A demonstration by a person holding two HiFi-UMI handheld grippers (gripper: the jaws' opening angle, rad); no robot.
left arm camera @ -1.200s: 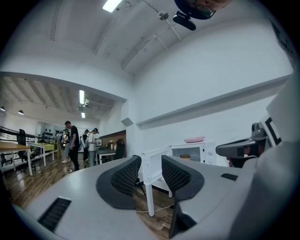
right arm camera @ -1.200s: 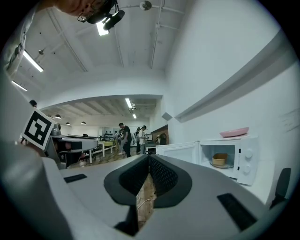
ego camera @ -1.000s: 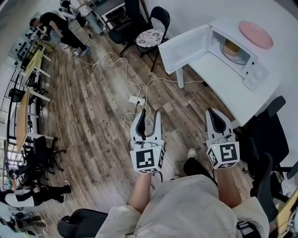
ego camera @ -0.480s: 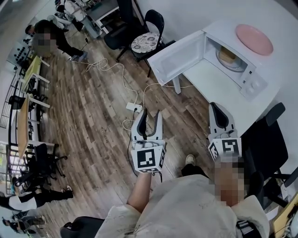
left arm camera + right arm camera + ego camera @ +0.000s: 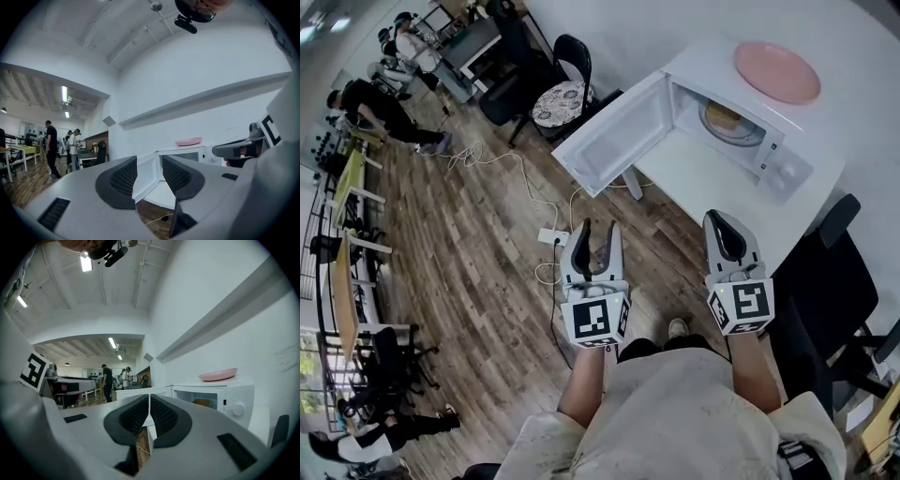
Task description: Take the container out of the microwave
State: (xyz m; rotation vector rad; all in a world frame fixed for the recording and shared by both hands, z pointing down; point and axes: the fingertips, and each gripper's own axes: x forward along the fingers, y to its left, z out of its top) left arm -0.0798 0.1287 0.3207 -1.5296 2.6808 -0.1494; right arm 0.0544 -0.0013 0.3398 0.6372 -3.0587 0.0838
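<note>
As we hold both tools low over the wooden floor, the head view lists: left gripper (image 5: 597, 234), fingers (image 5: 579, 251) spread, nothing between them; right gripper (image 5: 721, 223), fingers pressed together, empty. Ahead of the right fingertips and well apart from them stands the microwave (image 5: 773, 150) on a white table (image 5: 689, 178), its door (image 5: 614, 141) swung wide toward the left fingertips' side. The container (image 5: 724, 116) sits inside the cavity on the turntable. A pink plate (image 5: 776, 71) lies on the microwave's roof. A power strip (image 5: 551, 236) lies on the floor just left of the left fingers; a black chair (image 5: 825, 281) crowds the right gripper's outer side. Only this view shows the floor room between fingertips and table edge.

Left gripper view: left gripper (image 5: 149, 172), pads (image 5: 123, 177) apart. We see the door (image 5: 146, 174) through the gap, the microwave (image 5: 187, 153) beyond the right pad, the plate (image 5: 188, 141) above, and the right gripper (image 5: 236, 149) alongside. We cannot make out the container here.

Right gripper view: right gripper (image 5: 149, 412), pads (image 5: 161, 416) closed to a thin slit, holding nothing. Right of the fingertips the microwave (image 5: 229, 404) faces us, the container (image 5: 201, 402) orange in its open mouth, the plate (image 5: 218, 375) on top. The left gripper (image 5: 70, 384) shows to the left.
</note>
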